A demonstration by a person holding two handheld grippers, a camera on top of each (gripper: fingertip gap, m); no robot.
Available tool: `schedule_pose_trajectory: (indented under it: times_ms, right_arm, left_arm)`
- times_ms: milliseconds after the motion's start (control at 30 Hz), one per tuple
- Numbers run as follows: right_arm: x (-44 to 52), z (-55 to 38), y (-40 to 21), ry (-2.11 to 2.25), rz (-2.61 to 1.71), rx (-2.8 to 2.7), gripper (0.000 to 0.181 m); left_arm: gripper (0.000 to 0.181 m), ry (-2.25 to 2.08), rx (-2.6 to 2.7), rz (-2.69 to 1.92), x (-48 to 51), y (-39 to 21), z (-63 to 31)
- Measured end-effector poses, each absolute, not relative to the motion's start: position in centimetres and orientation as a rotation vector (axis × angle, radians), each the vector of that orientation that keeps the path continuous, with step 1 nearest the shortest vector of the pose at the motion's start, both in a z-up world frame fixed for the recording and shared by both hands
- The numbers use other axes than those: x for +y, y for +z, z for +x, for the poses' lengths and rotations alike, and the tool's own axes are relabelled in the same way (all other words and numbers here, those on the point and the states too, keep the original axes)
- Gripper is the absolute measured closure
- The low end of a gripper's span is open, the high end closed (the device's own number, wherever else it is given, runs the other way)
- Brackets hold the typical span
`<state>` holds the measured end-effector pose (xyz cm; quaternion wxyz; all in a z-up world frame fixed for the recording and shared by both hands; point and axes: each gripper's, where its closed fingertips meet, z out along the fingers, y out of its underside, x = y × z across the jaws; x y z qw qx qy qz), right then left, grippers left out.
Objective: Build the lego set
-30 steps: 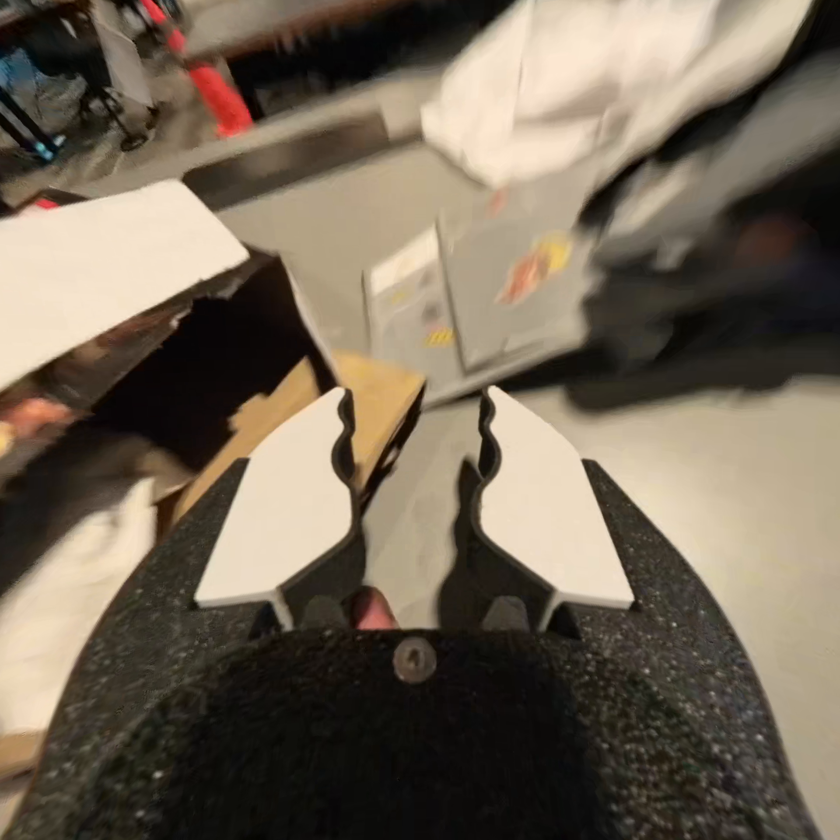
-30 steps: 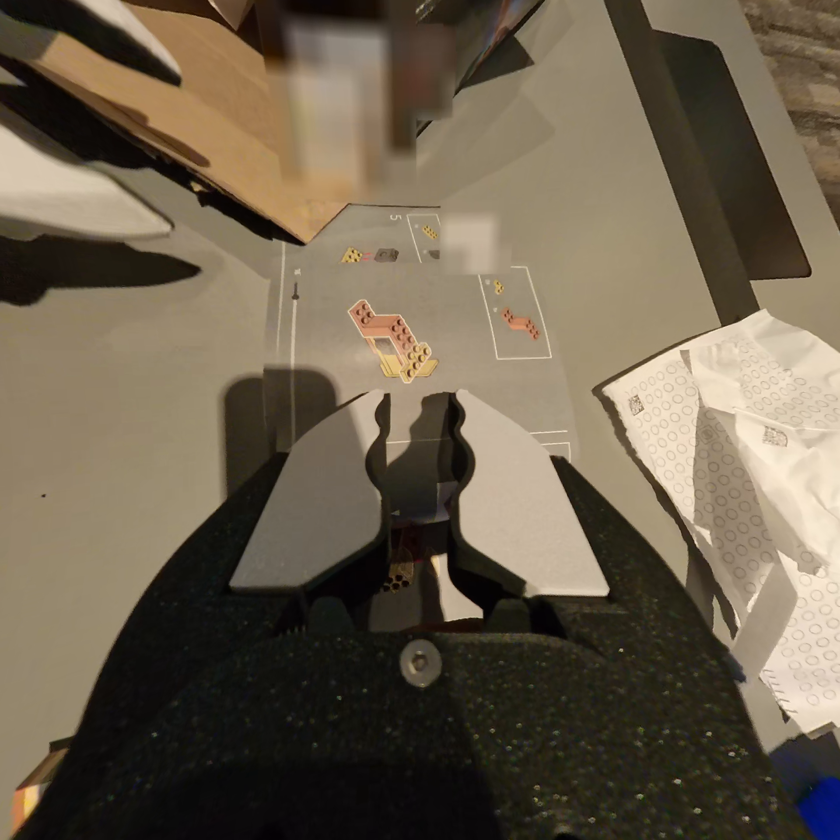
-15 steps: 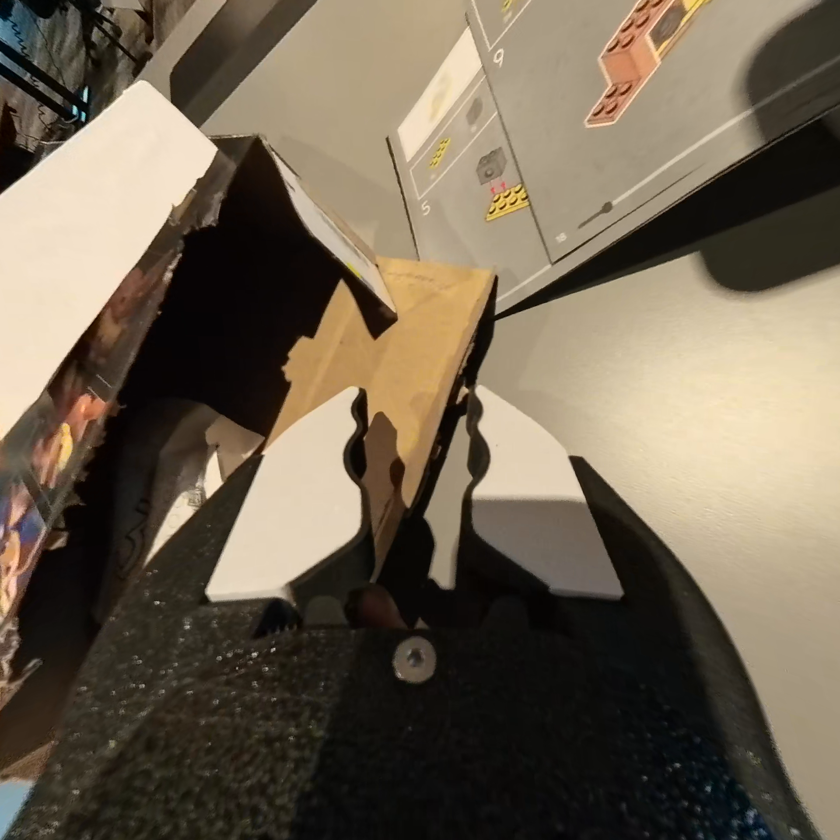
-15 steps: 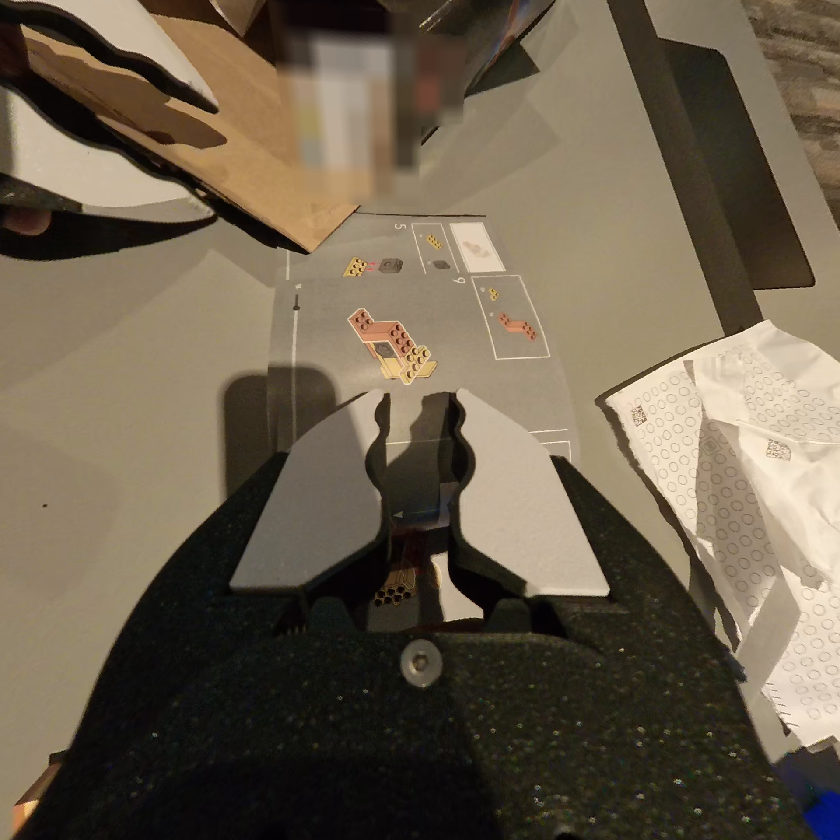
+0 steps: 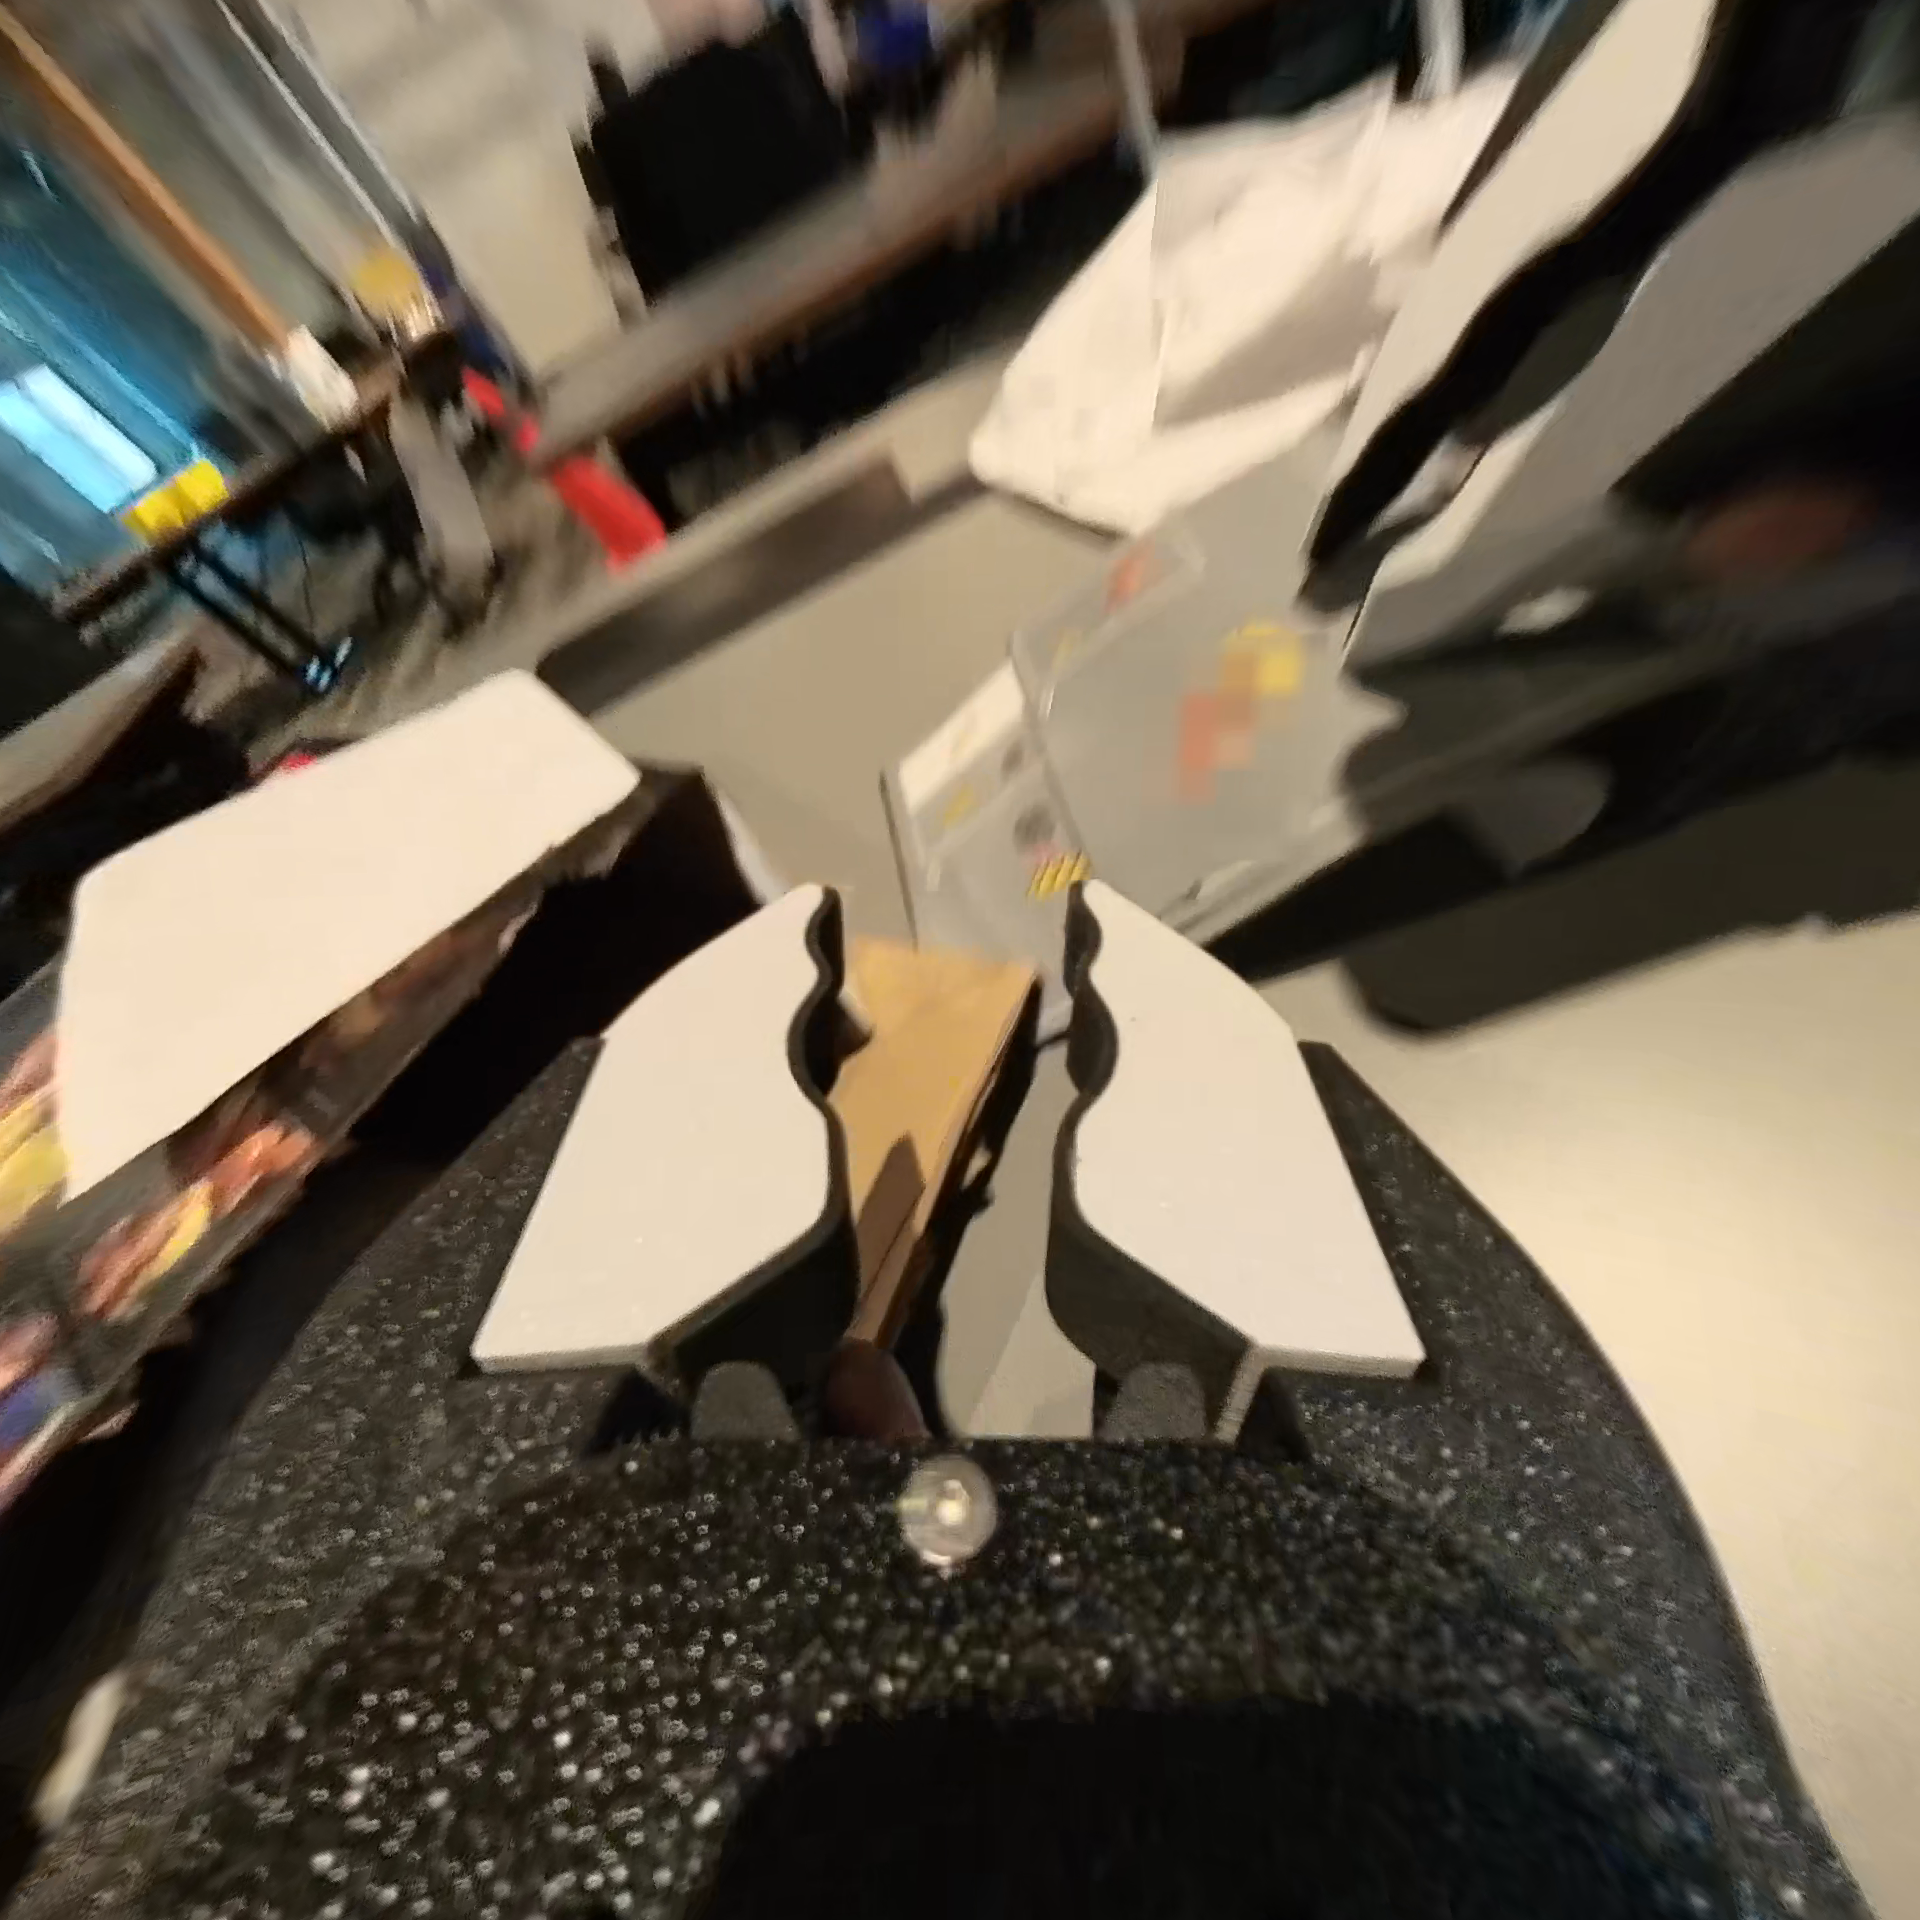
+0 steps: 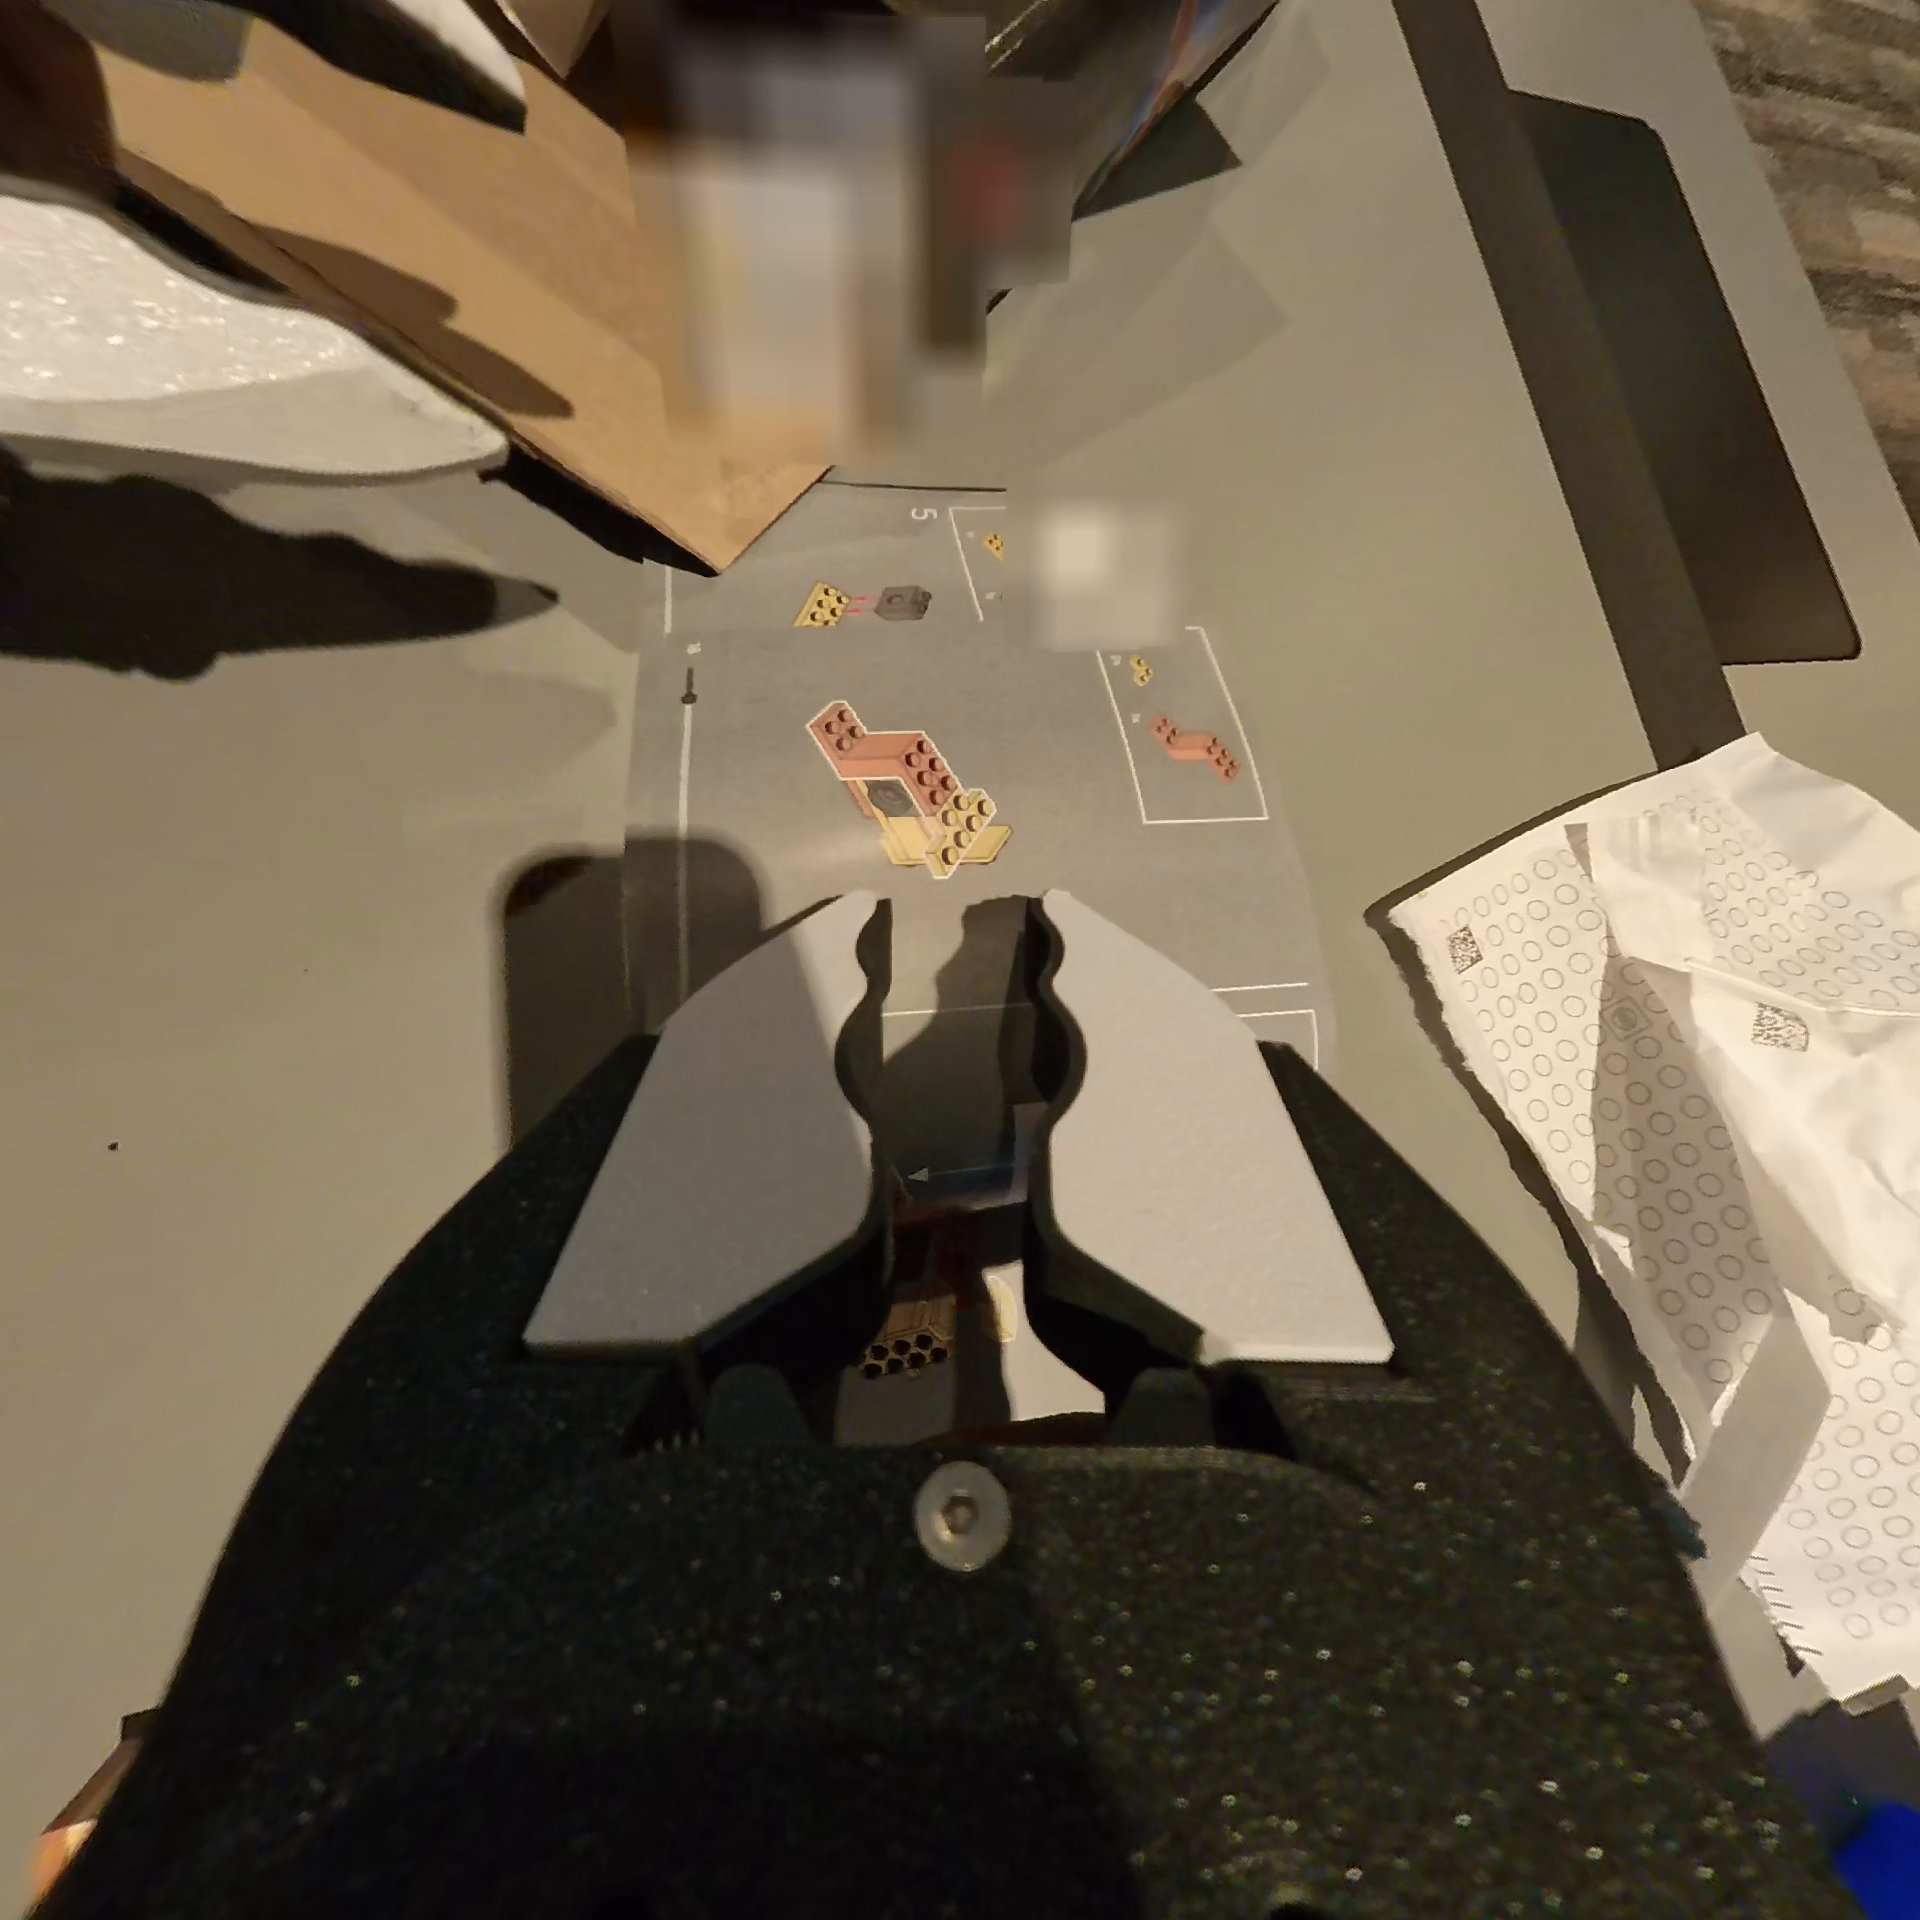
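Our left gripper [image 5: 951, 914] gapes wide around the brown cardboard box flap [image 5: 935, 1049] | our right gripper [image 6: 958, 909] sits narrowly apart, holding nothing, over the grey lego instruction sheet [image 6: 935, 748] on the grey table [image 6: 312, 935] | white crumpled paper bags [image 6: 1714, 1091] lie beside it

Left gripper [image 5: 951, 914]: matt pale-grey fingers [image 5: 686, 1143], smooth, on a rough speckled black body with a shiny metal screw [image 5: 945, 1504]. Brown flap [image 5: 935, 1049] between them: plain matt cardboard. Box [image 5: 312, 883] at left: white card top, glossy printed side. Right gripper [image 6: 961, 909] same finish. Booklet [image 6: 966, 748] at centre: smooth printed paper, slight sheen. Table [image 6: 312, 883]: smooth matt grey. Bags [image 6: 1714, 1091] at right: crinkled white paper, torn edges.
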<state>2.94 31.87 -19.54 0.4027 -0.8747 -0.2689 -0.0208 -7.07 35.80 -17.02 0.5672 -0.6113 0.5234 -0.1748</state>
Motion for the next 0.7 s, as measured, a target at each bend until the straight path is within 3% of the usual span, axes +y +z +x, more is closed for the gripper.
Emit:
schedule_pose_trajectory:
  times_ms: [233,700]
  right_arm:
    - [31.9,3.1,-19.8,-0.035,-2.219,-0.669,0.158]
    - [31.9,3.7,-19.8,-0.036,-2.22,-0.647,0.159]
  left_arm:
    - [0.145,-0.639,1.225,-1.395,34.0,-16.5,-5.9]
    - [0.151,-0.53,1.4,-1.481,34.0,-19.3,-5.7]
